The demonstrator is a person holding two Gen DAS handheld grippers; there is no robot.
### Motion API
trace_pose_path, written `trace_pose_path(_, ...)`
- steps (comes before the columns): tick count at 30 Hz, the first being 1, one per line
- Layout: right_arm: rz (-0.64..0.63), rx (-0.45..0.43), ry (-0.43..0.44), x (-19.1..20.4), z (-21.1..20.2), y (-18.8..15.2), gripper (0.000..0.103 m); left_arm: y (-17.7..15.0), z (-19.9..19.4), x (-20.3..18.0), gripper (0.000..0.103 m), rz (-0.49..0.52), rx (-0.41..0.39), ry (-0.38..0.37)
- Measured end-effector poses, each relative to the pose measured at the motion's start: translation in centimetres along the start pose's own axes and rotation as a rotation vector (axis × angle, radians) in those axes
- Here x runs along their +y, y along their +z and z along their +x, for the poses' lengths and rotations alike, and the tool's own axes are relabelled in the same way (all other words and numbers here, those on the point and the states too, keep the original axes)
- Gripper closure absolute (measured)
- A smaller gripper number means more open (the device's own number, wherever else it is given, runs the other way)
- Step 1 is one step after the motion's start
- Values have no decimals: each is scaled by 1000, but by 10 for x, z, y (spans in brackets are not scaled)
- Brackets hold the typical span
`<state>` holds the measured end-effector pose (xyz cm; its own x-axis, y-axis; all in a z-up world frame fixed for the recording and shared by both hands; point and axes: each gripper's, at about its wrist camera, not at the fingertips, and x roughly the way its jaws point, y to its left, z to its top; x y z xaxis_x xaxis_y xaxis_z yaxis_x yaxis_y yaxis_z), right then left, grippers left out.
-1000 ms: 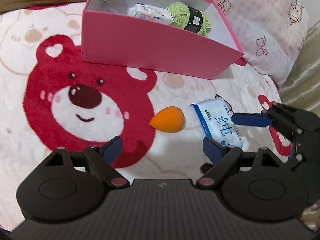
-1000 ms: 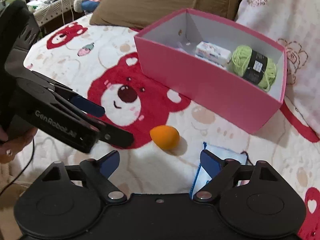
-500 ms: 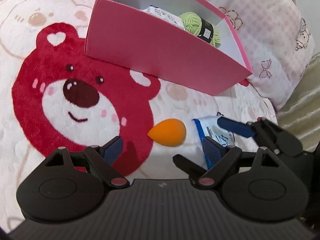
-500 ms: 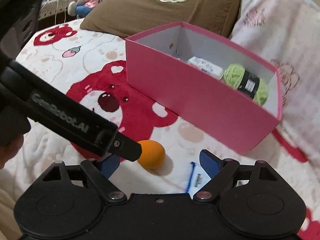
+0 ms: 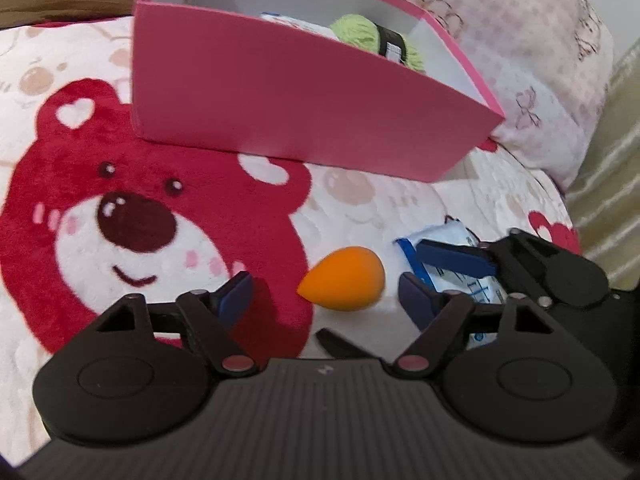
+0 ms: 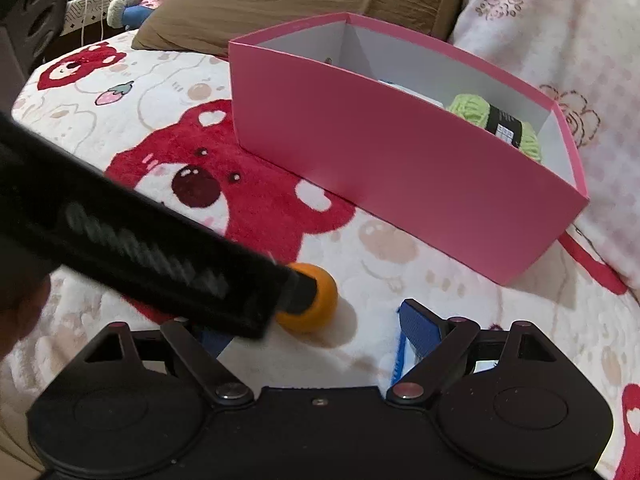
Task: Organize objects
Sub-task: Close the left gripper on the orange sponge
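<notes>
Left hand-held gripper (image 5: 326, 290): held wide open around orange makeup sponge (image 5: 344, 278), lower centre. Right hand-held gripper (image 6: 316, 326): held open over blue-white tissue packet (image 5: 452, 256).

Soft, even indoor light; fisheye bending at the edges; the left tongs (image 6: 296, 300) smear with motion blur.

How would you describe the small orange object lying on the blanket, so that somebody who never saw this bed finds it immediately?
Find the big pink cardboard box standing on the white blanket with the red bear print. In front of the box lies the orange teardrop-shaped sponge, between the open fingers of the left gripper. Unlike the flat blue-and-white tissue pack beside it, it is rounded, plain orange and pointed at one end.
</notes>
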<state>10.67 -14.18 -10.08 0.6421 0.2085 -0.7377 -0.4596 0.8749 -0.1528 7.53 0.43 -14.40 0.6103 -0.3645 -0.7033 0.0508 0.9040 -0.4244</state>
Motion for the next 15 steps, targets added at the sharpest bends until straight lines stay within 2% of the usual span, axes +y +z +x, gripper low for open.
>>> trace_pose_path(4, 24, 10, 47, 2, 7, -3, 22, -2, 3, -1, 31, -8, -6, -26)
trace_pose_path(9, 14, -1, 56, 3, 15, -7, 30, -1, 10, 1, 38, -22, 0, 9)
trace_pose_path(12, 16, 1, 58, 3, 17, -8, 43, -3, 14, 7, 40, -33, 1, -4)
trace_pose_path(14, 23, 2, 40, 4, 17, -7, 51, -2, 14, 9, 53, -43, 5, -33)
trace_pose_path(15, 25, 2, 30, 4, 18, -6, 53, -1, 14, 10, 57, -55, 12, -57)
